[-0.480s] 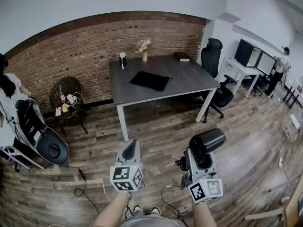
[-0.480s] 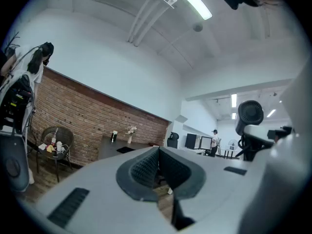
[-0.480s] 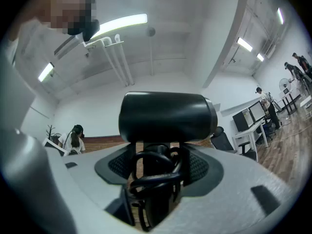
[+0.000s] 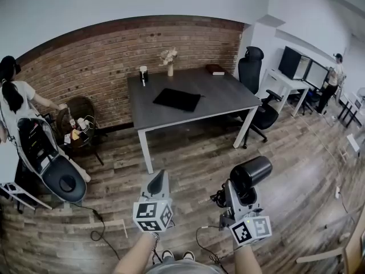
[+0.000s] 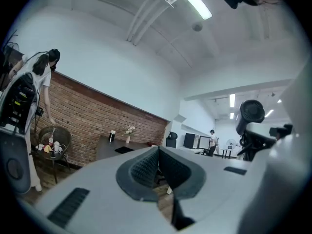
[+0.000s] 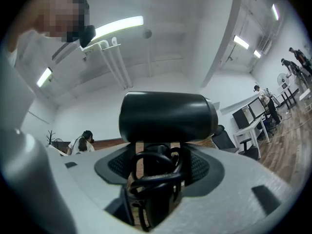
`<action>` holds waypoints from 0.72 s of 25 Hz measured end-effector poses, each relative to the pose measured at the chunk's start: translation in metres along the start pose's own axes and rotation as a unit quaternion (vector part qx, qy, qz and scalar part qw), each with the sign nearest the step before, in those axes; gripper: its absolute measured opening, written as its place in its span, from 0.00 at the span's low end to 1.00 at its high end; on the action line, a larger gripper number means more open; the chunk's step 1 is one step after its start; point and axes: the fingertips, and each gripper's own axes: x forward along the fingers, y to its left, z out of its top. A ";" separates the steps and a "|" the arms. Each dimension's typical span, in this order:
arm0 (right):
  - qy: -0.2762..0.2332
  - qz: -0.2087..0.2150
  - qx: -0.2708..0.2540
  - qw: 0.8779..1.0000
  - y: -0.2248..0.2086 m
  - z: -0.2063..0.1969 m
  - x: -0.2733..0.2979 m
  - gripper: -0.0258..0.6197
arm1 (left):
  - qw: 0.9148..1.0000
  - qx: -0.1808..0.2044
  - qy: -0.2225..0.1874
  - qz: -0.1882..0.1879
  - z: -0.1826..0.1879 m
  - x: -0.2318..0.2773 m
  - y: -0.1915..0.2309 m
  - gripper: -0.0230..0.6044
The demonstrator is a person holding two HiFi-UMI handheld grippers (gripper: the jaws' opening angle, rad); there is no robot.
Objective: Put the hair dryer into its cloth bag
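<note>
The black hair dryer (image 4: pixel 251 173) stands upright in my right gripper (image 4: pixel 235 192), low right in the head view, over the wooden floor. Its jaws are shut on the handle and the coiled cord (image 6: pixel 153 177), with the dryer's barrel (image 6: pixel 168 116) lying across above them. My left gripper (image 4: pixel 158 182) is beside it on the left, shut and holding nothing; its pads (image 5: pixel 146 167) meet. The black cloth bag (image 4: pixel 177 99) lies flat on the grey table (image 4: pixel 228 99), well ahead of both grippers.
On the table's far edge stand a cup (image 4: pixel 143 73), a vase of flowers (image 4: pixel 169 61) and a book (image 4: pixel 215 69). A black office chair (image 4: pixel 254 79) is at its right. A person (image 4: pixel 17 99), a wicker chair (image 4: pixel 80 121) and black equipment (image 4: pixel 48 161) are at left. A cable (image 4: pixel 100 224) trails on the floor.
The head view has shifted a little, and the person at the left has come further into sight, reaching toward the wicker chair. Both grippers keep their places and the dryer stays held.
</note>
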 end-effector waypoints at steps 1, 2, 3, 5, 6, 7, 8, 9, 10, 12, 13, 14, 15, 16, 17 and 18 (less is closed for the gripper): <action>-0.001 0.001 0.003 1.000 0.002 0.000 0.001 0.48 | 1.000 0.000 0.001 -0.001 0.001 0.001 0.002 0.04; 0.000 0.002 0.002 1.000 0.004 0.001 0.003 0.48 | 1.000 0.000 0.002 -0.001 0.002 0.002 0.005 0.04; 0.002 0.002 -0.001 1.000 0.006 0.001 0.005 0.48 | 1.000 0.001 0.003 -0.002 0.005 0.003 0.007 0.04; 0.007 0.001 -0.006 1.000 0.009 0.000 0.009 0.48 | 1.000 0.003 0.004 -0.003 0.008 0.005 0.013 0.04; 0.008 -0.001 -0.004 1.000 0.010 -0.002 0.011 0.48 | 1.000 0.005 0.005 -0.004 0.007 0.005 0.017 0.04; 0.009 -0.005 0.000 1.000 0.011 -0.005 0.011 0.48 | 1.000 0.006 0.006 -0.005 0.006 0.005 0.022 0.05; 0.010 -0.008 0.005 1.000 0.011 -0.008 0.011 0.48 | 1.000 0.009 0.008 -0.007 0.005 0.006 0.026 0.04; 0.010 -0.013 0.010 1.000 0.010 -0.012 0.011 0.48 | 1.000 0.011 0.009 -0.008 0.004 0.007 0.031 0.04; 0.010 -0.018 0.013 1.000 0.010 -0.014 0.011 0.48 | 1.000 0.014 0.010 -0.009 0.004 0.008 0.035 0.05; 0.013 -0.027 0.013 0.999 0.010 -0.020 0.010 0.48 | 1.000 0.015 0.011 -0.011 0.003 0.010 0.044 0.05; 0.015 -0.031 0.012 0.999 0.011 -0.022 0.010 0.48 | 1.000 0.015 0.012 -0.013 0.002 0.011 0.048 0.04; 0.017 -0.034 0.009 0.999 0.012 -0.025 0.010 0.48 | 1.000 0.014 0.012 -0.015 0.001 0.012 0.052 0.04; 0.018 -0.037 0.008 0.999 0.012 -0.027 0.011 0.48 | 1.000 0.013 0.013 -0.016 0.000 0.013 0.056 0.05; 0.019 -0.040 0.006 0.999 0.012 -0.029 0.012 0.48 | 1.000 0.014 0.014 -0.018 -0.001 0.014 0.058 0.04; 0.020 -0.043 0.006 0.999 0.011 -0.031 0.013 0.48 | 1.000 0.015 0.016 -0.020 -0.003 0.016 0.059 0.04; 0.022 -0.046 0.006 0.999 0.010 -0.033 0.015 0.48 | 0.999 0.016 0.018 -0.022 -0.005 0.020 0.060 0.05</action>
